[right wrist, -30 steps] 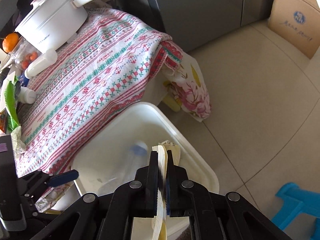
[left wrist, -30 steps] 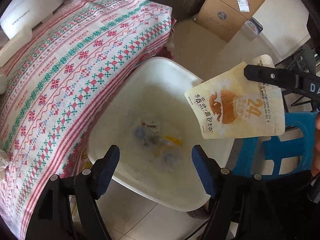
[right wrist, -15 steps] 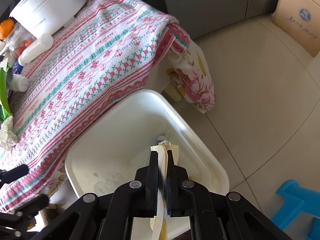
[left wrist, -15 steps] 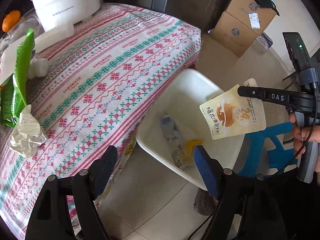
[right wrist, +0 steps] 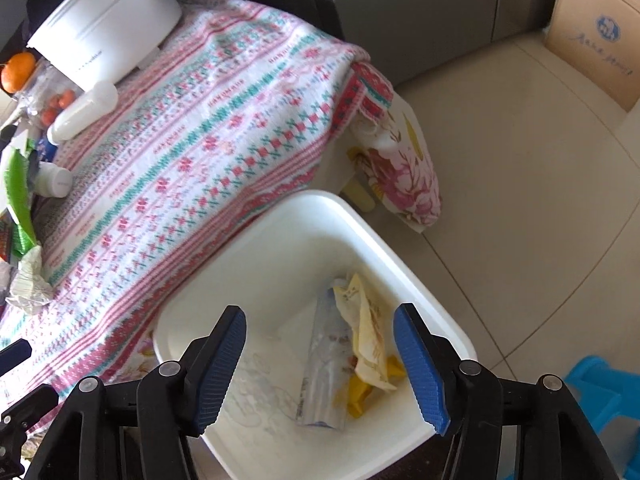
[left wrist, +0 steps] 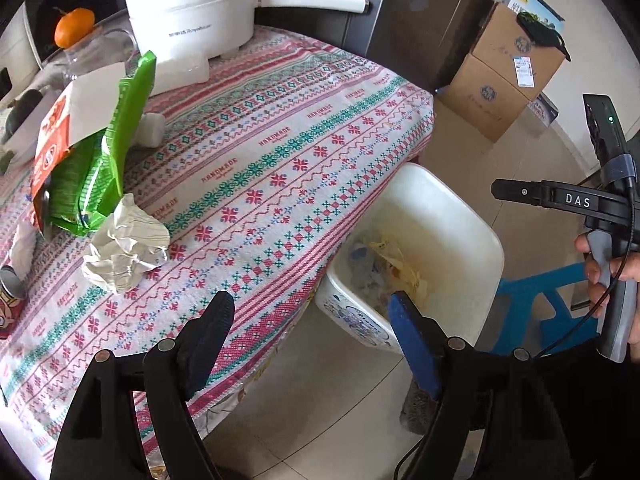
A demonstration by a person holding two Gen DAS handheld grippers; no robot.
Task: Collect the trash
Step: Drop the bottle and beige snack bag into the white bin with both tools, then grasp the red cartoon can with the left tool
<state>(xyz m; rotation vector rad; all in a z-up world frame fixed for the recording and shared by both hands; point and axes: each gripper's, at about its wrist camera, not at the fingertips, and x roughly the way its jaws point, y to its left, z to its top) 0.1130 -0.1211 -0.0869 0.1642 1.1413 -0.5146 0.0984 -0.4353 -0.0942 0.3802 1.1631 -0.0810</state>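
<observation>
Finishing one drop-off in the trash run: right gripper (right wrist: 320, 312) poised over the white bin (right wrist: 280, 208), fingers just sprung apart and standing wide, nothing between them. Lying below and apart from those fingers, down inside the bin, the cream snack pouch (right wrist: 368, 332), crumpled over a clear plastic bottle (right wrist: 324, 368) and a yellow scrap (right wrist: 360, 396). Counts as delivered, judging by how it rests near the bin's floor.

Turning to the next piece looks like work for the left gripper (left wrist: 309, 298): fingers wide, empty, hanging above the near edge of the surface (left wrist: 280, 168) with its patterned cloth. Ahead and to the left of those fingers, well clear of them, a crumpled paper wad (left wrist: 128, 244). Just behind and touching it, a green snack bag (left wrist: 96, 168) with a red-and-white pack (left wrist: 52, 136) leaning on it. At the far left edge, what looks like a red can (left wrist: 6, 304), only partly in view.

Probably calls for reaching forward and left over the cloth, dropping onto the paper wad, and closing enough to squeeze soft paper without snagging the cloth. Worth minding: a light wad, likely to skid or spring loose. Bin beside the surface's right side and below its edge, so a carry across and a lowering to follow. White pot (left wrist: 192, 12) and orange (left wrist: 74, 32) at the back: apparently not trash.
</observation>
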